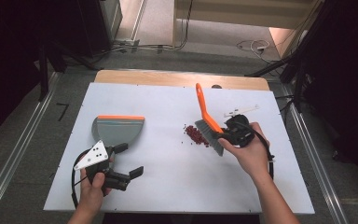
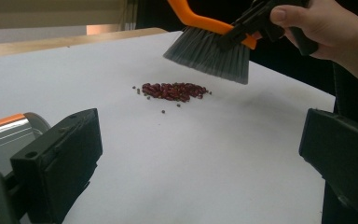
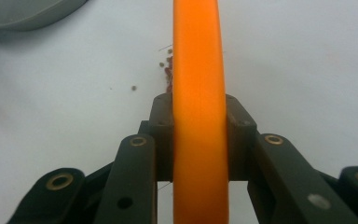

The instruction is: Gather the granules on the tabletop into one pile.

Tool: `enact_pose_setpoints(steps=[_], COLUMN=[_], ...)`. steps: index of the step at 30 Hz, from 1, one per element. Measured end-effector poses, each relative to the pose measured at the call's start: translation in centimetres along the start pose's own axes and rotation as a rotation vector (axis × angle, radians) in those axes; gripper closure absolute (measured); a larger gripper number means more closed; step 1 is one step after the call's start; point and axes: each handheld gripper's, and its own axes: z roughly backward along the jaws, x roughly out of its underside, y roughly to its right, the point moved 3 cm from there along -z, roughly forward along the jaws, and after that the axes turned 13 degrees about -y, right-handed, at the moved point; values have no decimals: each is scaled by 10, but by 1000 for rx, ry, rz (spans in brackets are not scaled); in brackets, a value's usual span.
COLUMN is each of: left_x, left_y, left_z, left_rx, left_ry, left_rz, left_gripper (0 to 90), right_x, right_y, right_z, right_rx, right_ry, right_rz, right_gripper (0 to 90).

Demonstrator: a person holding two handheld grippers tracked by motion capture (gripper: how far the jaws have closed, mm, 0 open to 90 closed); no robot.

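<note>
the right gripper (image 1: 227,135) clamps the orange-handled grey-bristled brush (image 1: 208,122) just above the small pile of dark red beans (image 1: 196,135). the left gripper (image 1: 129,161) gapes empty, the grey plastic dustpan (image 1: 116,130) well left of the pile; a hard sweep could scatter beans short of it.

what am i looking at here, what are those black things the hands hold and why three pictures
A person holds a hand-worked pair of tongs in each hand. The high view looks down on the white table. The other two come from cameras riding on each pair.

The right tongs are shut on an orange brush, its bristles raised beside a small pile of red beans. The left tongs are open and hold nothing. A grey dustpan lies just beyond them.
</note>
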Motion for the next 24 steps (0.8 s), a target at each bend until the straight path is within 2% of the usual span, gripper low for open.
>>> enact_pose_setpoints(steps=[5, 13, 19, 24], left_x=[0, 1, 1, 1], left_y=[1, 0, -1, -5], left_z=[-1, -2, 0, 5], left_rx=[1, -3, -7, -22], left_ry=[-1, -6, -1, 11], left_rz=[1, 2, 3, 6], left_gripper=[2, 2, 2, 2], right_x=[17, 35, 53, 73], right_y=[16, 23, 35, 45], right_z=[8, 4, 4, 11], right_rx=[-5, -10, 2, -12], right_ry=[12, 7, 6, 34], right_rz=[-33, -45, -78, -109], right_gripper=[685, 685, 685, 685])
